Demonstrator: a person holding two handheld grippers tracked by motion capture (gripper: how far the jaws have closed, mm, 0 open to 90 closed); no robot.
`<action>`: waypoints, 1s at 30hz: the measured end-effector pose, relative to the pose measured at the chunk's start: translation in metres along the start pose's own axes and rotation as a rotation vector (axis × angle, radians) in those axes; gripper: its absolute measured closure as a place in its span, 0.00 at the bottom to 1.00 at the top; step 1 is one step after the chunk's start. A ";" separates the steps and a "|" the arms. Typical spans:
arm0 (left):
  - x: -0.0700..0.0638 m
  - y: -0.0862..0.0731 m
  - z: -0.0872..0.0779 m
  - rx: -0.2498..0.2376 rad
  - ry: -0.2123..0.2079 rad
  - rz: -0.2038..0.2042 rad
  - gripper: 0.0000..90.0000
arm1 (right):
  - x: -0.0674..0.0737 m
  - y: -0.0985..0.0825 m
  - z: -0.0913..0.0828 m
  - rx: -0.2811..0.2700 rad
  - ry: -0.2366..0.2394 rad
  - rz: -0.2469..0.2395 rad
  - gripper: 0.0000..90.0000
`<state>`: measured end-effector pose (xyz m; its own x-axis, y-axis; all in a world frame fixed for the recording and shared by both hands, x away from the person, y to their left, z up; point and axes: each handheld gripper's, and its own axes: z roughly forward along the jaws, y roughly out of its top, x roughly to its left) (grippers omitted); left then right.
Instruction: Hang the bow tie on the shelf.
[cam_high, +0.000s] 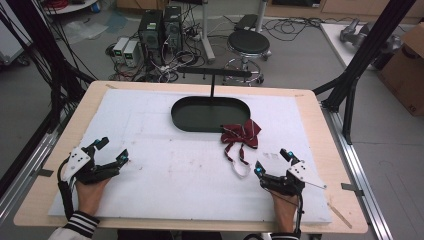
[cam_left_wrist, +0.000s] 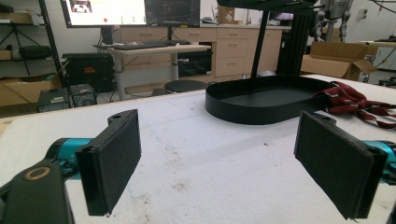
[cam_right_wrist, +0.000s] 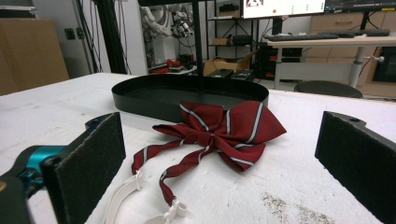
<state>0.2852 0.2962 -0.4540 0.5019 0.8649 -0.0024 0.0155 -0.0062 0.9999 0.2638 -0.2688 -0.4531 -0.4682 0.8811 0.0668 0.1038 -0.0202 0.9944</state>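
Nearest to us, at the bottom of the high view, our two hands rest on the white mat. Our left gripper sits at the lower left, and our right gripper sits at the lower right. Both claws are spread wide and pinch nothing. In the left gripper view we see the two black pads far apart, with bare mat between them. The right gripper view shows the same wide gap.

We were not told the job, so we can only guess. A red bow tie with pale stripes lies on the mat just right of the middle of the high view. It touches the near right edge of the black tray, but it is not inside. Its white strap trails down toward our right gripper. In the right gripper view the bow tie lies straight ahead, between the jaws but farther off.

The tray looks empty. A thin black post stands up from its far side. We think nothing is done yet. Maybe the bow tie must go in the tray or on the post.
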 end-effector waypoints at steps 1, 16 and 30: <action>0.000 0.000 0.000 0.000 0.000 0.003 0.17 | 0.000 0.000 0.000 0.000 0.000 0.000 0.01; -0.001 0.000 0.000 -0.002 0.005 0.005 0.17 | 0.001 0.001 0.002 0.016 -0.025 -0.003 0.01; -0.001 0.000 0.000 -0.001 0.006 0.006 0.17 | 0.001 0.001 0.002 0.016 -0.019 -0.014 0.01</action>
<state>0.2849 0.2951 -0.4539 0.4971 0.8677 0.0039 0.0111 -0.0108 0.9999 0.2651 -0.2669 -0.4526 -0.4532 0.8899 0.0513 0.1112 -0.0007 0.9938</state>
